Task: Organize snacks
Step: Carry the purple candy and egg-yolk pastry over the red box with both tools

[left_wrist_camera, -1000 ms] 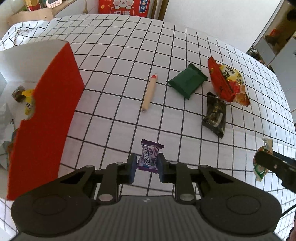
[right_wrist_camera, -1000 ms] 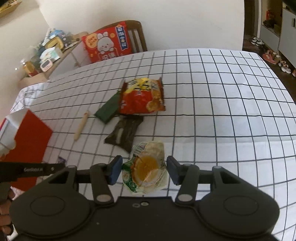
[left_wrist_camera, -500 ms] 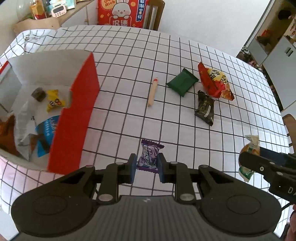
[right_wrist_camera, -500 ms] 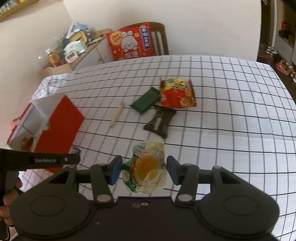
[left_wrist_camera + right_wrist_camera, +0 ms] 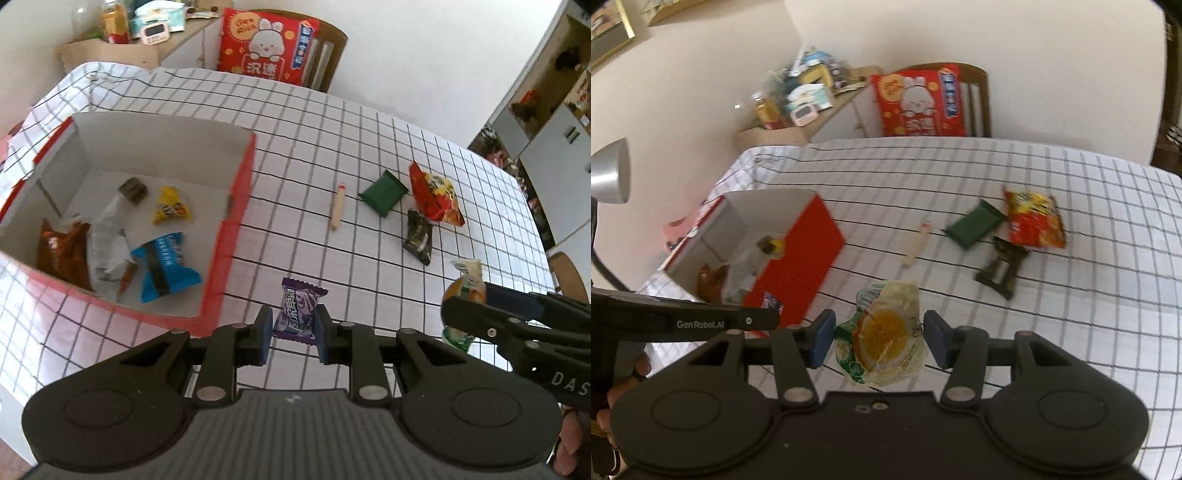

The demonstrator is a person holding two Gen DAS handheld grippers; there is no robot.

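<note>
Left wrist view: our left claw (image 5: 293, 334) pinches a purple candy (image 5: 298, 313) above the surface (image 5: 369, 147), near the red box (image 5: 236, 206). Right claw (image 5: 879, 341) grips an orange-print snack pkt (image 5: 884, 338), w/ other snacks farther right.

The left gripper (image 5: 291, 334) was held low in the frame's centre, its jaws closed narrowly on a purple candy (image 5: 298, 312). The right gripper (image 5: 879, 341) was likewise held at lower centre, jaws set wider and pressed against a crinkled snack packet (image 5: 884, 332).
</note>
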